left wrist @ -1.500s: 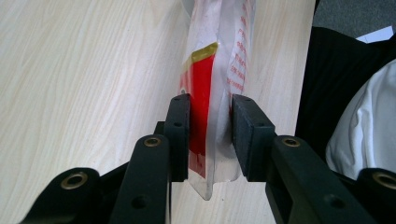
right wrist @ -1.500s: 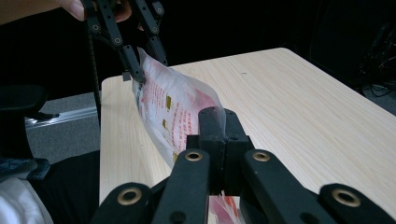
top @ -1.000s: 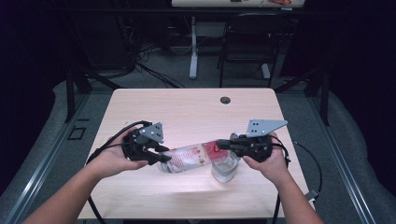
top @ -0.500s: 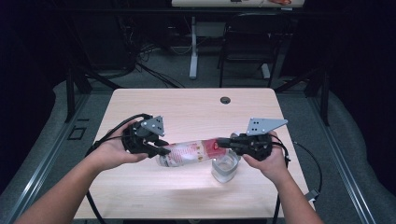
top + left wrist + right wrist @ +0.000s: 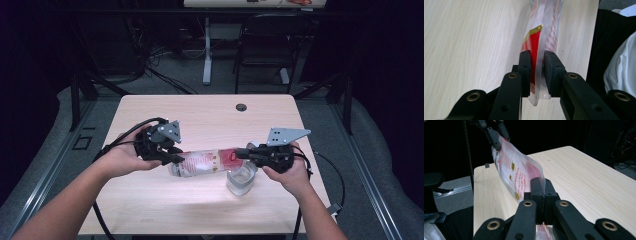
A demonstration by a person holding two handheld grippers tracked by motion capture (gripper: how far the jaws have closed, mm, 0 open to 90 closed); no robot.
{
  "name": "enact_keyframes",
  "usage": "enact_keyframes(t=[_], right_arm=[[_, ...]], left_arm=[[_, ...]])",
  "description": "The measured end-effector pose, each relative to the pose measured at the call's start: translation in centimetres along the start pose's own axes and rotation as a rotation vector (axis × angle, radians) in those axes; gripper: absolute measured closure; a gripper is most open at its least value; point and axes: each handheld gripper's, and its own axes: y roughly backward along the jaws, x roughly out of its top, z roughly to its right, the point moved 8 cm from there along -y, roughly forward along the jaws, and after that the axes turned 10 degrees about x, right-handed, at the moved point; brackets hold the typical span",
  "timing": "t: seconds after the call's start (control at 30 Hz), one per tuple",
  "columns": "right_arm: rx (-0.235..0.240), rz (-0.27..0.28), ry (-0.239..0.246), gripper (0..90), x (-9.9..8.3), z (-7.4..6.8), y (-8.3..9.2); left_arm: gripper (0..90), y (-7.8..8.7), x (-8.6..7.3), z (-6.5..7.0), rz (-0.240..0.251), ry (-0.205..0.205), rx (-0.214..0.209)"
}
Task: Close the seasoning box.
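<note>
1. One clear red-printed pouch hangs above the table, stretched between my two claws.
2. My right claw clamps one end; my left claw, closing, straddles the other.
3. One clear cup stands below, near the table's right edge.

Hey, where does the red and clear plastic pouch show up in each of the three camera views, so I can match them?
High view: the pouch hangs level at lower centre, between the left gripper and the right gripper.
Left gripper view: it runs from top centre down between the jaws.
Right gripper view: it stretches from the upper left to the jaws at centre.
Shared landmark: the light wooden table.
</note>
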Motion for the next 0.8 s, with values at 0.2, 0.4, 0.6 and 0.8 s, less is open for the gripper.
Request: enact_keyframes(t=[0.2, 0.4, 0.6, 0.8], right_arm=[[0.0, 0.0, -0.002, 90.0, -0.1, 0.03, 0.11], [0.003, 0.002, 0.001, 90.0, -0.04, -0.04, -0.03], [-0.001, 0.004, -0.001, 90.0, -0.03, 0.05, -0.01], [-0.001, 0.007, -0.004, 90.0, -0.02, 0.07, 0.0]], left_arm=[[80.9, 0.17, 0.19, 0.01, 0.001, -0.005, -0.006], [82.7, 0.12, 0.08, -0.01, -0.002, -0.008, -0.007], [83.7, 0.18, 0.15, -0.08, 0.0, -0.021, -0.006], [84.6, 0.18, 0.32, -0.26, 0.001, -0.02, -0.004]])
